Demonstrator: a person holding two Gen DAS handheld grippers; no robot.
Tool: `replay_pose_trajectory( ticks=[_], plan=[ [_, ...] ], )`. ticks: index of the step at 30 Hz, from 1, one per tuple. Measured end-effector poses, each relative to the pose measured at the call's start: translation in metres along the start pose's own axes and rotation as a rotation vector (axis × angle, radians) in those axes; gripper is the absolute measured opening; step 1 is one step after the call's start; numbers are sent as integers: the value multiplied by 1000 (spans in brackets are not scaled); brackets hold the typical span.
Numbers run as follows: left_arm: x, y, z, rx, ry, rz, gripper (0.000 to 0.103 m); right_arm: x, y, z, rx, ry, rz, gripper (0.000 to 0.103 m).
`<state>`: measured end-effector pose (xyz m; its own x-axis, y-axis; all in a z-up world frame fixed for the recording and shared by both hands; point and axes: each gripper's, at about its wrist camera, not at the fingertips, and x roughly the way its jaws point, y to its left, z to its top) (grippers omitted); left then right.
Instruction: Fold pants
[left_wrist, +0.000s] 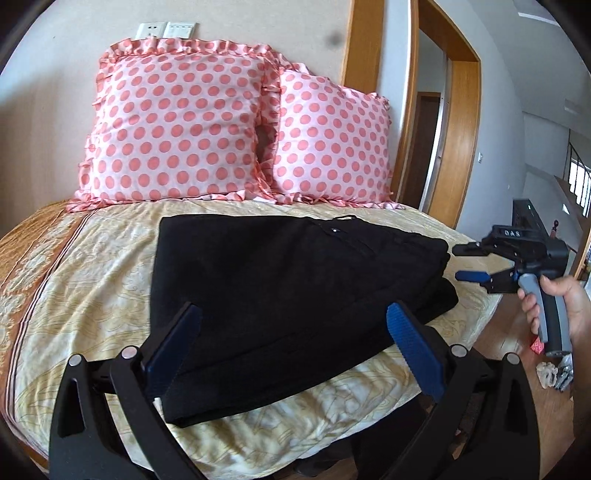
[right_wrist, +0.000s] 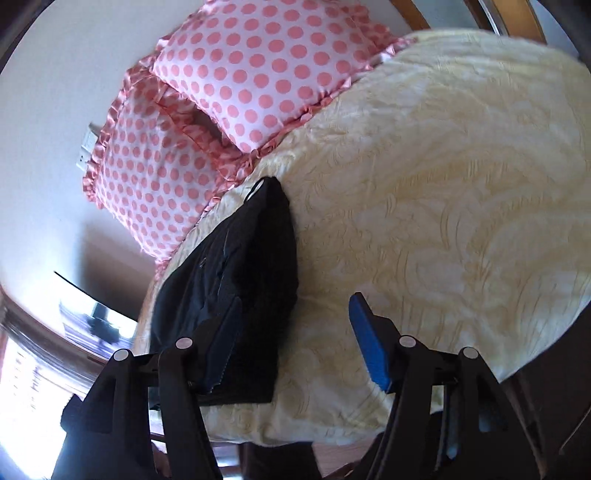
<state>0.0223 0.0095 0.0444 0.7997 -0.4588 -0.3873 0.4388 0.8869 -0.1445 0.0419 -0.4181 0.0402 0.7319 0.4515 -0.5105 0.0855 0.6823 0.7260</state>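
Jaws apart on left gripper (left_wrist: 293, 347) and right gripper (right_wrist: 291, 341); soft black folded fabric pants (left_wrist: 280, 291) ahead, probably floppy, pinch stacked edge.

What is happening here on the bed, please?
A person is folding black pants on a bed with a gripper in each hand. The pants already lie folded into a flat stack in front of two pink dotted pillows. Both the left gripper and the right gripper are open and hold nothing. The right one is at the pants' edge.
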Motion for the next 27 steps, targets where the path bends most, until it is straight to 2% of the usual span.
replay_pose_trajectory(
  ticks=[2, 5, 6, 8, 9, 12, 16, 20, 22, 25, 27],
  plan=[
    [-1, 7, 0, -30, 3, -2, 101, 5, 1, -2, 26, 1, 46, 63],
    [-4, 14, -2, -69, 9, -3, 101, 15, 11, -2, -5, -11, 50, 61],
    [-6, 17, -3, -80, 7, -5, 101, 19, 14, -2, -15, -14, 33, 52],
    [-9, 20, -3, -85, 4, 1, 101, 26, 18, -2, -34, -28, 24, 42],
    [-10, 21, -4, -84, 4, 7, 101, 28, 21, -3, -46, -42, 23, 30],
    [-15, 25, -5, -83, -2, 26, 101, 22, 29, -7, -64, -88, 49, 21],
    [-14, 28, -4, -86, -3, 17, 101, 12, 36, -16, -15, -89, 130, 19],
    [-11, 20, 0, -36, -15, 0, 101, 4, 36, -35, 65, -77, 223, 19],
    [-7, 12, 3, 5, -13, -14, 101, 3, 29, -46, 94, -77, 216, 19],
    [4, -1, 6, 59, 11, -66, 101, 2, 7, -45, 123, -116, 125, 19],
    [12, -9, 5, 86, 35, -85, 101, 3, 4, -43, 120, -124, 122, 19]
  ],
)
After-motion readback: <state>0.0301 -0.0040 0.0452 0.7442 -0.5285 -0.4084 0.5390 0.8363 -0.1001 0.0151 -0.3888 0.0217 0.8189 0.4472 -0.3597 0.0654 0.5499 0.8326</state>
